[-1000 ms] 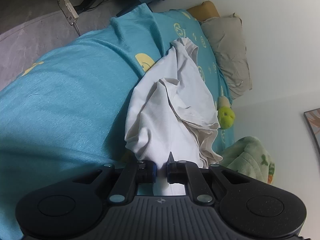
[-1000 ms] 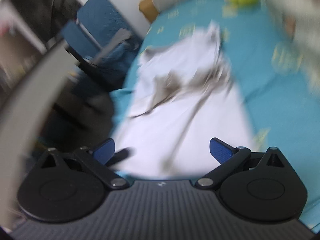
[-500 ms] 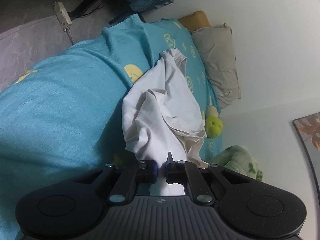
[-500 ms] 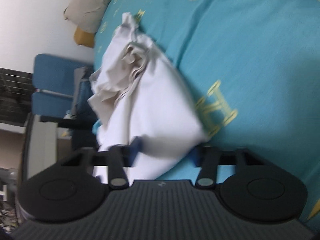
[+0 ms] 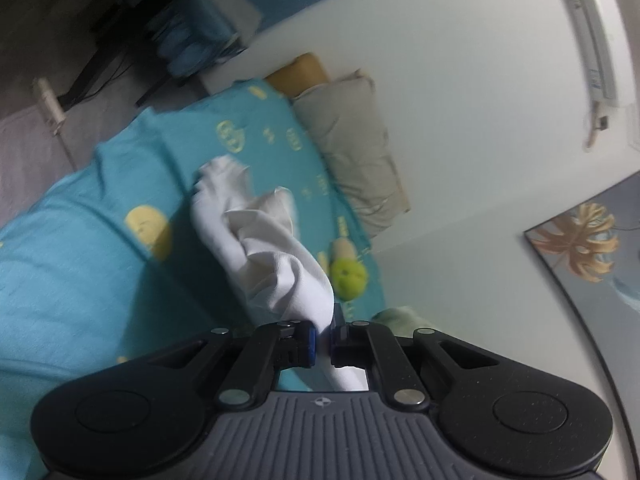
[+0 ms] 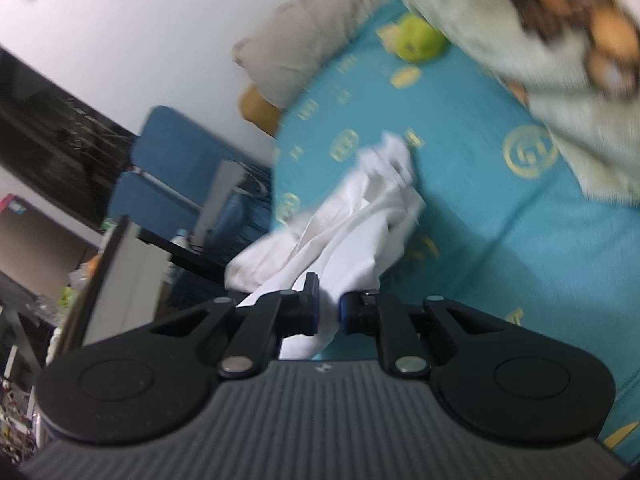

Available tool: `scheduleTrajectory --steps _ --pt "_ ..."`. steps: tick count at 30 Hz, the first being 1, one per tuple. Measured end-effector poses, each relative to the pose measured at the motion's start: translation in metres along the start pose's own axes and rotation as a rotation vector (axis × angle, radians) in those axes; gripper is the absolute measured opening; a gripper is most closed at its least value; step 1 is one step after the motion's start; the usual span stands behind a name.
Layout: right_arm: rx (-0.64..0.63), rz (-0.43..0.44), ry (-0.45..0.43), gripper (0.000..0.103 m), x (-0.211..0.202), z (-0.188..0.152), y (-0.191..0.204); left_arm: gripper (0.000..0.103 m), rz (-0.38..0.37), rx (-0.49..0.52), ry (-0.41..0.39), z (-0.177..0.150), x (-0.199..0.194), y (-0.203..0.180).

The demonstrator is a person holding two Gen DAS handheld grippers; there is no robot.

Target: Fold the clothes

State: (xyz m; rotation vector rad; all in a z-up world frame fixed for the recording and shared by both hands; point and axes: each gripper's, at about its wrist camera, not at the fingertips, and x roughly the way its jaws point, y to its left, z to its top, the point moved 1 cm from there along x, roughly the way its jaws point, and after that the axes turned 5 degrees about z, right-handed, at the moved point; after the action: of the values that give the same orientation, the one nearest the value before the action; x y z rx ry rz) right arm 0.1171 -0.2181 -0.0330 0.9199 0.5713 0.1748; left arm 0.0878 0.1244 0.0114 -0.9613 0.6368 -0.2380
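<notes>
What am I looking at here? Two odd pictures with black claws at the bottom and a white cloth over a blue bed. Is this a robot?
No robot: a person holds a two-finger gripper in each hand, and each carries a wide-angle camera looking along its fingers. That is why black fingers fill the bottom of both pictures.

One picture looks from the left gripper, the other from the right gripper. Both are clamped on the same white garment, which they have bunched up to fold; the right one's jaws have just been closing on it.

Under it lies a turquoise bedsheet with yellow prints. Also on the bed are a beige pillow, a yellow-green plush toy and a pale green blanket.
</notes>
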Motion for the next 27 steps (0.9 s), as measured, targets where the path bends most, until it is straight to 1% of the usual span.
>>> scheduleTrajectory --steps 4,6,9,13,16,19,22,27 --pt "-0.044 0.024 -0.019 0.013 -0.034 0.002 0.025 0.006 0.001 0.068 -0.022 -0.006 -0.037 -0.034" --pt "-0.058 0.028 -0.021 0.013 -0.052 -0.002 0.032 0.006 0.004 0.080 -0.017 -0.016 -0.059 -0.043" --pt "-0.081 0.030 -0.018 0.013 -0.077 -0.015 0.039 0.006 0.016 0.075 -0.007 -0.036 -0.093 -0.044" --pt "-0.088 0.019 0.002 0.013 -0.111 -0.043 0.038 0.006 0.047 0.056 0.015 -0.065 -0.134 -0.031" --pt "-0.068 0.011 0.018 0.013 -0.126 -0.059 0.031 0.006 0.059 0.052 0.038 -0.077 -0.148 -0.022" --pt "-0.049 0.011 0.025 0.013 -0.126 -0.064 0.023 0.007 0.081 0.059 0.046 -0.077 -0.145 -0.018" --pt "-0.014 0.006 0.042 0.013 -0.108 -0.057 0.014 0.007 0.119 0.046 0.058 -0.068 -0.124 -0.013" --pt "0.020 -0.024 0.075 0.013 -0.052 -0.036 -0.002 0.008 0.174 0.050 0.063 -0.041 -0.062 -0.004"
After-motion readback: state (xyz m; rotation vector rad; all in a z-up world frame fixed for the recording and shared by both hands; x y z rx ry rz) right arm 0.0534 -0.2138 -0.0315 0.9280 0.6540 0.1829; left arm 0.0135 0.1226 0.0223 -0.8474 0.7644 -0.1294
